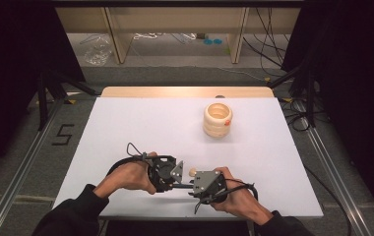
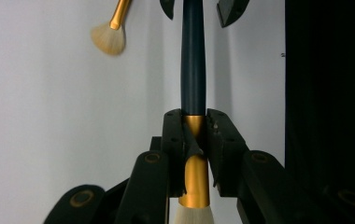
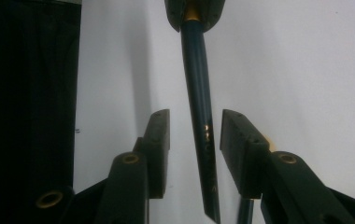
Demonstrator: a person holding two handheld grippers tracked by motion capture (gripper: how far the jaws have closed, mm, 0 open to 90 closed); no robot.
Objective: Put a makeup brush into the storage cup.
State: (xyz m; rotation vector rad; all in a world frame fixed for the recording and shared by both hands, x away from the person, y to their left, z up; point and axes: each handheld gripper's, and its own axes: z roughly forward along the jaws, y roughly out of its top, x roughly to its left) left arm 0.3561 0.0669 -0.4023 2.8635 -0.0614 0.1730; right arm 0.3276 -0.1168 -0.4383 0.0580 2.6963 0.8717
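A makeup brush with a dark blue handle, a gold ferrule and pale bristles lies level between my two grippers near the table's front edge. My left gripper is shut on its gold ferrule, bristles toward the camera. My right gripper faces it from the other end. Its jaws stand on either side of the handle with a gap on each side, so it is open. In the high view the left gripper and right gripper almost meet tip to tip.
A second brush with tan bristles and a gold ferrule lies on the white table just beyond the grippers. A ribbed wooden holder stands at the back right. Dark floor lies past the table's front edge.
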